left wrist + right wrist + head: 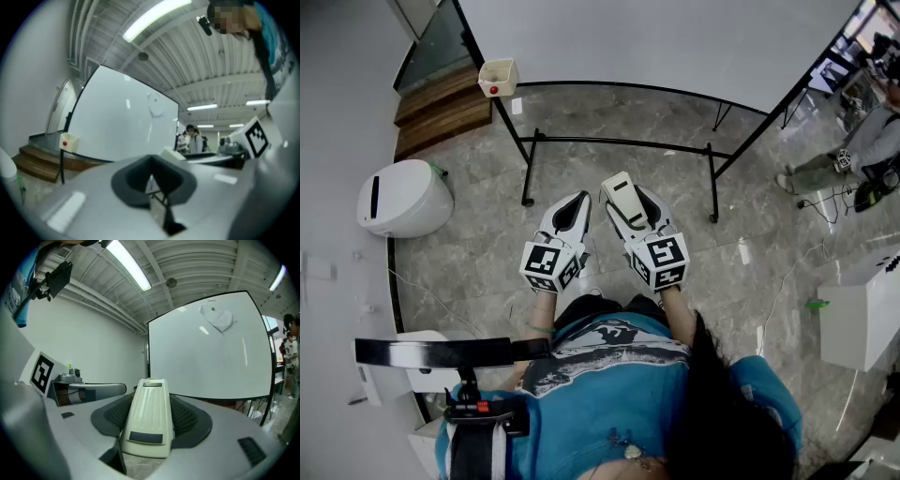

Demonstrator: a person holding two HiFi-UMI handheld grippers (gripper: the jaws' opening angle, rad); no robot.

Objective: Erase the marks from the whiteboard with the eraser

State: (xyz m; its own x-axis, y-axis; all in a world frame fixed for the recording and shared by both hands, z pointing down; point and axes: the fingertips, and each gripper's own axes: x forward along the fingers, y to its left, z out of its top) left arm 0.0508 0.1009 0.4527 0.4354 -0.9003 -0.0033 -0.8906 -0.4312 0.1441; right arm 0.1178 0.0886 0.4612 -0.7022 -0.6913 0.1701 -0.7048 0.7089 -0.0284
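The whiteboard (pixel 675 37) stands on a black frame just ahead of me, its surface almost all white. In the right gripper view the whiteboard (pixel 211 348) carries a faint smudged outline with a small green dot (pixel 213 309) near its top. A cream eraser (pixel 619 187) is clamped lengthwise in my right gripper (pixel 628 202), short of the board. From that gripper's own camera the eraser (pixel 149 416) fills the space between the dark pads. My left gripper (pixel 572 214) hovers beside it, shut with nothing in it. Its pads (pixel 136 176) meet in front of the whiteboard (pixel 122 122).
The board's black stand legs (pixel 619 142) cross the marble floor ahead. A white bin (pixel 403 197) sits at left, wooden steps (pixel 441 112) behind it, and a small beige box with a red button (pixel 498 77) hangs on the frame. A white cabinet (pixel 862 319) and a person (pixel 862 150) are at right.
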